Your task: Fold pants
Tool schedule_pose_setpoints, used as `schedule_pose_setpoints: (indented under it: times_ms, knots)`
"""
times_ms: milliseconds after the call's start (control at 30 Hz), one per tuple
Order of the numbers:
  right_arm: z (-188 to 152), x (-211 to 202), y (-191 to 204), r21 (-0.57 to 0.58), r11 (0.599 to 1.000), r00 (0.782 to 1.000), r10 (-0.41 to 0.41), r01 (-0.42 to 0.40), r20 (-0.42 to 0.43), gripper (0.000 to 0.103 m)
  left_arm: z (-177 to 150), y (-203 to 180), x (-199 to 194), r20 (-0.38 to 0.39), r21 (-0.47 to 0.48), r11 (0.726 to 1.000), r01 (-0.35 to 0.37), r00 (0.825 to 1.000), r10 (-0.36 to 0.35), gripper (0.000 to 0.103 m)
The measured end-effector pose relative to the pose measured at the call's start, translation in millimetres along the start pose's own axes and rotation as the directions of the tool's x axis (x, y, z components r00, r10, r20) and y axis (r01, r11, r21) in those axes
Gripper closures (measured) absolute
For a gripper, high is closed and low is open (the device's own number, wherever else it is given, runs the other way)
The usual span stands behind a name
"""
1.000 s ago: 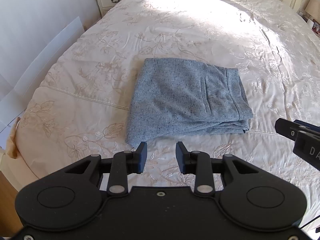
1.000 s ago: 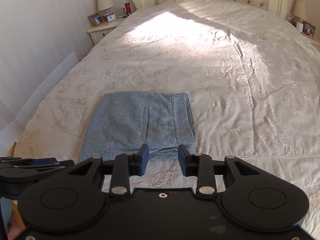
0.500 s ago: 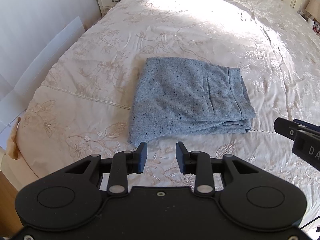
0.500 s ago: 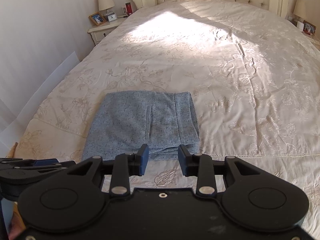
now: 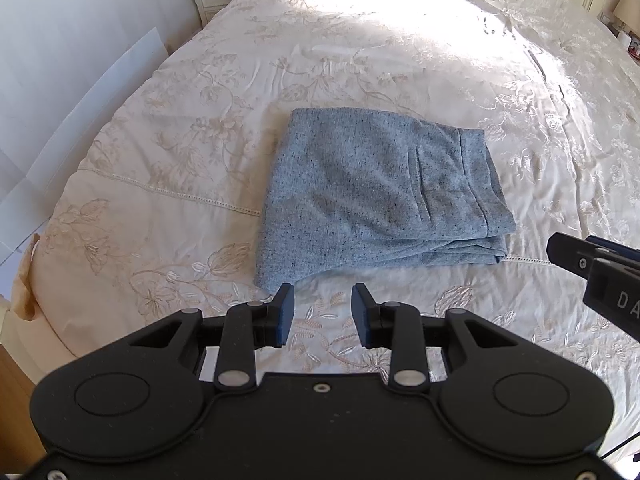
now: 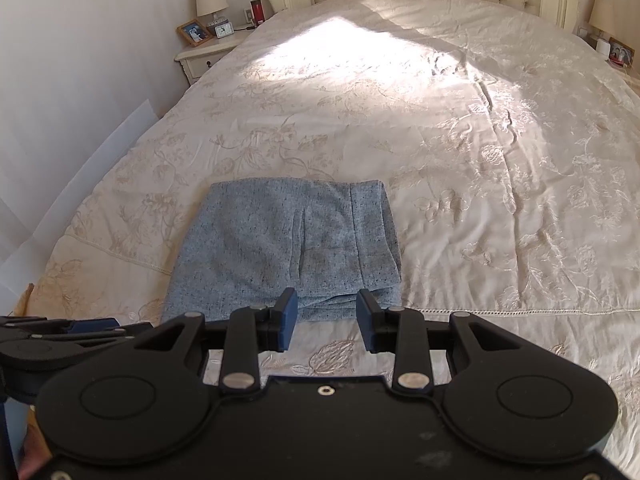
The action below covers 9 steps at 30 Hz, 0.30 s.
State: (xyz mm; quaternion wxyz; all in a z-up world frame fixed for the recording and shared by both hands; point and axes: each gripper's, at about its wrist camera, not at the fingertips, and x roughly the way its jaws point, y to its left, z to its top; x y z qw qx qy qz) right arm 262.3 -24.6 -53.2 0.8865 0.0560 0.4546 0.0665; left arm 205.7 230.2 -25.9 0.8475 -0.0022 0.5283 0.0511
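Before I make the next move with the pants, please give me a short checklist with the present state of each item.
1. Pants folded into a compact rectangle: ok.
2. Pants resting flat on the bedspread: ok.
3. Left gripper open, nothing between its fingers: ok.
4. Right gripper open and empty: ok.
5. Both grippers clear of the cloth: ok.
6. Layers underneath lie even: cannot tell.

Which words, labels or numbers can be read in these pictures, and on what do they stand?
"DA": white letters on the right tool, cut off by the picture's edge in the left wrist view.
Clock on the nightstand: its face is too small to read.
Photo frame: no text can be made out.
Pants and bed cover: no text.
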Motion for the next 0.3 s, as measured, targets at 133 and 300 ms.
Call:
schedule_pose_setpoints:
  times_ms: [133,300]
  knots:
    - [1.5,3.0,0.5,0.001,1.0,1.0,0.003,-0.003,-0.005,0.068,1.4,-0.1,2.9,-0.009,-0.005,1.0,0.004,1.0,-0.004,0.061]
    - [3.3,6.7,0.3,0.003,1.0,1.0,0.005,-0.005,-0.011,0.068,3.0,-0.8,5.7,-0.007,0.002,1.0,-0.001,1.0,0.001,0.061]
